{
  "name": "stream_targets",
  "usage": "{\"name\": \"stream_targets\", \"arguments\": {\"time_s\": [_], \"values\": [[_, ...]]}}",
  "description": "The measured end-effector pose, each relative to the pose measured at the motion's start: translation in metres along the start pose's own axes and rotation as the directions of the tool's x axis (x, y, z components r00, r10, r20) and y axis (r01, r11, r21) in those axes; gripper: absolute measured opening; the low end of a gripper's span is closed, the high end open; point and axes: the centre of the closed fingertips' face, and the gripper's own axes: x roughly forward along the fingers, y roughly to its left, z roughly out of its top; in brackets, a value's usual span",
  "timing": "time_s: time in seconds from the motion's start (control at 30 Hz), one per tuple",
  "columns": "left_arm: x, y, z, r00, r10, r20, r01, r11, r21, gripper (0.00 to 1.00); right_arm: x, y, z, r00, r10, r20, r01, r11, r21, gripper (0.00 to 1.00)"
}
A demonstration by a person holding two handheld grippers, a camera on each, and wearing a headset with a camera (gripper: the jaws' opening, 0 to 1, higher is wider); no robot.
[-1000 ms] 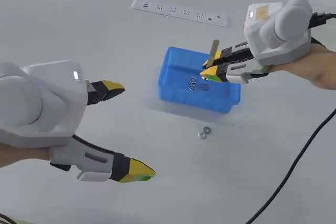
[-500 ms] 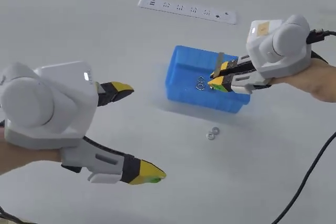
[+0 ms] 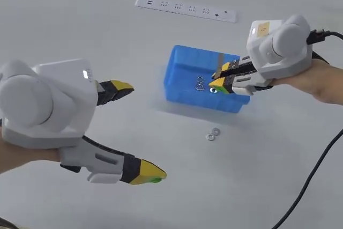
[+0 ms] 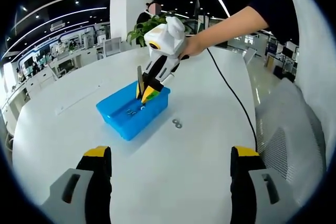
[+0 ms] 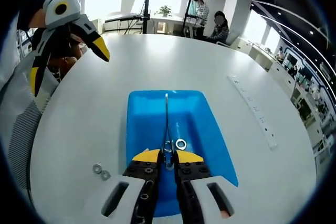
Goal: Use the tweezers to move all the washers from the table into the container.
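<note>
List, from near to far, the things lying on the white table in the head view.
Two small metal washers → blue rectangular plastic container → long white power strip.

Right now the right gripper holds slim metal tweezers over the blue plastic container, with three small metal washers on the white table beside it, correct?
Nearly: two small metal washers, not three, lie on the white table beside the blue plastic container, as the head view shows. The right gripper does hold the slim metal tweezers over it.
</note>
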Motion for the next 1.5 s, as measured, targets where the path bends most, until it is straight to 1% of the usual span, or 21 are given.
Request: {"name": "stream_targets", "arguments": {"time_s": [0.1, 0.17, 0.23, 0.33, 0.4, 0.5, 0.57, 0.63, 0.73, 0.77, 0.83, 0.87, 0.93, 1.03, 1.07, 1.13, 1.2, 1.27, 1.3, 1.37, 1.5], "values": [[0.000, 0.004, 0.005, 0.9999, 0.006, 0.014, -0.006, 1.000, 0.007, 0.99, -0.005, 0.003, 0.004, 1.0000, -0.005, 0.008, 0.005, 1.000, -0.002, 0.11], [0.001, 0.009, 0.010, 0.9996, 0.013, 0.027, -0.014, 1.000, 0.024, 0.99, -0.008, 0.004, 0.008, 0.9999, -0.012, 0.007, 0.012, 1.000, -0.014, 0.11], [0.004, 0.014, 0.015, 0.9995, 0.016, 0.028, -0.017, 0.999, 0.029, 0.99, -0.012, 0.005, 0.015, 0.9997, -0.018, 0.017, 0.018, 1.000, -0.023, 0.11], [0.007, 0.023, 0.025, 0.9988, 0.031, 0.038, -0.033, 0.998, 0.054, 0.99, -0.014, 0.008, 0.023, 0.9994, -0.019, 0.030, 0.020, 0.999, -0.036, 0.11], [0.010, 0.032, 0.038, 0.9964, 0.053, 0.066, -0.059, 0.995, 0.086, 0.98, -0.015, 0.010, 0.028, 0.9991, -0.018, 0.037, 0.020, 0.999, -0.037, 0.11], [0.013, 0.042, 0.058, 0.9922, 0.062, 0.108, -0.074, 0.991, 0.108, 0.89, -0.014, 0.013, 0.032, 0.9990, -0.013, 0.043, 0.015, 0.999, -0.046, 0.11], [0.017, 0.050, 0.071, 0.9906, 0.063, 0.122, -0.079, 0.989, 0.128, 0.84, -0.014, 0.017, 0.035, 0.9990, -0.007, 0.044, 0.010, 0.999, -0.054, 0.11], [0.023, 0.056, 0.084, 0.9890, 0.052, 0.138, -0.071, 0.988, 0.137, 0.82, -0.014, 0.017, 0.036, 0.9988, -0.004, 0.049, 0.007, 0.998, -0.057, 0.11], [0.032, 0.067, 0.096, 0.9887, 0.053, 0.140, -0.073, 0.988, 0.138, 0.81, -0.014, 0.017, 0.037, 0.9987, -0.005, 0.050, 0.008, 0.998, -0.065, 0.11], [0.035, 0.070, 0.101, 0.9891, 0.046, 0.140, -0.067, 0.986, 0.151, 0.80, -0.015, 0.018, 0.038, 0.9987, -0.006, 0.050, 0.009, 0.998, -0.065, 0.11], [0.039, 0.073, 0.108, 0.9893, 0.041, 0.140, -0.066, 0.983, 0.174, 0.74, -0.018, 0.019, 0.040, 0.9984, -0.007, 0.055, 0.011, 0.998, -0.069, 0.11], [0.042, 0.073, 0.113, 0.9899, 0.029, 0.139, -0.056, 0.979, 0.194, 0.71, -0.019, 0.020, 0.041, 0.9983, -0.008, 0.057, 0.012, 0.998, -0.069, 0.11], [0.048, 0.075, 0.118, 0.9900, 0.021, 0.140, -0.050, 0.977, 0.207, 0.63, -0.021, 0.021, 0.043, 0.9981, -0.008, 0.061, 0.012, 0.997, -0.072, 0.11], [0.053, 0.073, 0.122, 0.9909, 0.001, 0.135, -0.031, 0.976, 0.217, 0.54, -0.023, 0.023, 0.045, 0.9981, -0.009, 0.060, 0.014, 0.996, -0.086, 0.11], [0.055, 0.070, 0.124, 0.9909, -0.014, 0.134, -0.018, 0.972, 0.233, 0.52, -0.023, 0.023, 0.045, 0.9980, -0.008, 0.062, 0.013, 0.996, -0.086, 0.11], [0.059, 0.067, 0.124, 0.9923, -0.029, 0.120, -0.002, 0.967, 0.256, 0.44, -0.023, 0.025, 0.047, 0.9980, -0.007, 0.062, 0.013, 0.996, -0.093, 0.11], [0.062, 0.063, 0.125, 0.9927, -0.048, 0.110, 0.014, 0.956, 0.294, 0.36, -0.023, 0.026, 0.047, 0.9981, -0.004, 0.062, 0.010, 0.995, -0.098, 0.11], [0.064, 0.064, 0.126, 0.9933, -0.036, 0.110, 0.001, 0.953, 0.303, 0.29, -0.023, 0.026, 0.048, 0.9981, -0.003, 0.062, 0.010, 0.995, -0.103, 0.11], [0.064, 0.063, 0.126, 0.9932, -0.043, 0.108, 0.008, 0.951, 0.309, 0.27, -0.023, 0.027, 0.049, 0.9981, -0.003, 0.062, 0.009, 0.994, -0.105, 0.11], [0.064, 0.060, 0.127, 0.9926, -0.057, 0.107, 0.021, 0.949, 0.314, 0.26, -0.023, 0.027, 0.049, 0.9980, 0.000, 0.062, 0.007, 0.994, -0.108, 0.11], [0.065, 0.054, 0.126, 0.9920, -0.091, 0.087, 0.058, 0.942, 0.331, 0.24, -0.022, 0.024, 0.049, 0.9979, 0.002, 0.065, 0.005, 0.994, -0.109, 0.11]]}}
